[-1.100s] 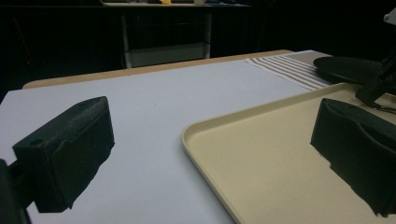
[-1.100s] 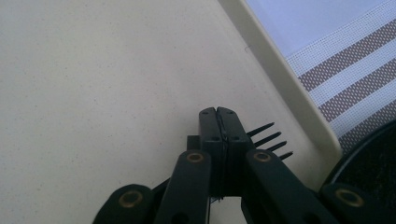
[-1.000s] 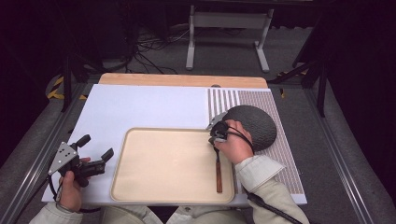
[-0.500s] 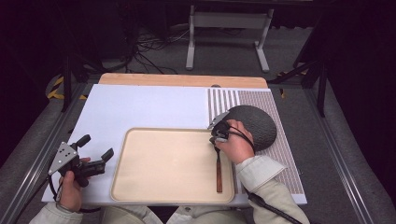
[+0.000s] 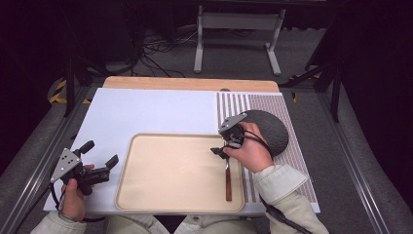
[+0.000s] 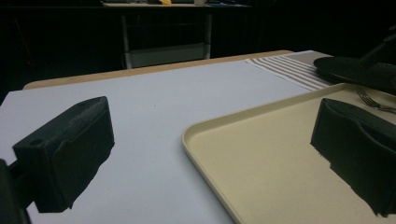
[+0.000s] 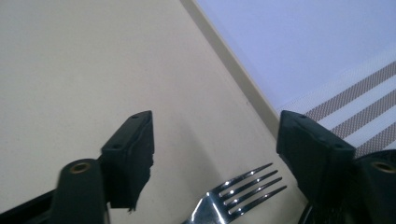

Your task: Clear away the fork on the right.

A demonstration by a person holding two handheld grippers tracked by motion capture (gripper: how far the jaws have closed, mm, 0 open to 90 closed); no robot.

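Right tongs (image 7: 215,154) are hovering spread over a wooden-handled steel fork (image 5: 227,171) lying in a shallow beige tray (image 5: 146,195) — left tongs (image 5: 100,158), also spread, are resting beside it.

Cream tray (image 5: 146,195) on a white sheet (image 5: 146,114). Brown-and-white striped mat (image 5: 234,105), finely checked farther right. Dark grey plate (image 5: 272,131). Silver fork (image 7: 243,191), brown handle. Black jaws. Light wood tabletop (image 5: 190,84).

no readable text, labels or numbers
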